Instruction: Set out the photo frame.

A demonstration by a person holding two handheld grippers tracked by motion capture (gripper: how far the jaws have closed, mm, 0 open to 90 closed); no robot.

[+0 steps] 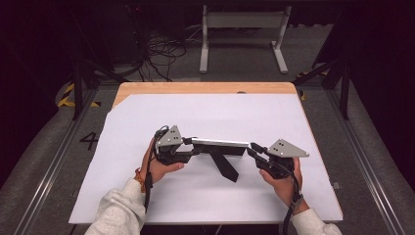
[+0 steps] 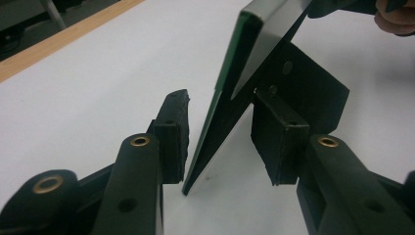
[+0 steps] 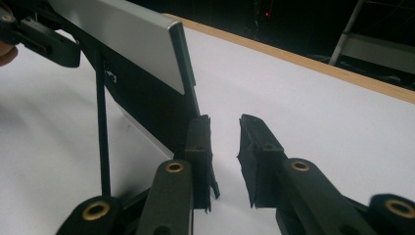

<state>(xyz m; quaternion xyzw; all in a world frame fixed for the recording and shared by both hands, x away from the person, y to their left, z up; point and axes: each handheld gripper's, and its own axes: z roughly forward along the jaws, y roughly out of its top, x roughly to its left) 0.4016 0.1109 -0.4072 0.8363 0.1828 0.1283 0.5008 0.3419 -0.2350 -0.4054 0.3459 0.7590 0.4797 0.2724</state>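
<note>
Looks like a picture frame with a fold-out back stand, propped on the white-covered counter between both hands so it won't tip. Left gripper straddles one end edge, jaws half-wide, pads not quite pinching. Right gripper sits at the other end, jaws narrow with a gap; the frame's just beside one pad, not between them.

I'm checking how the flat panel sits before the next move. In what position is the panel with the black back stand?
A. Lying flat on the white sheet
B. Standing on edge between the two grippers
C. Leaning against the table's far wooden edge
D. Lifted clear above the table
B: the panel stands on its edge on the white sheet, its black stand propped behind it, between the left gripper and the right gripper.
</note>
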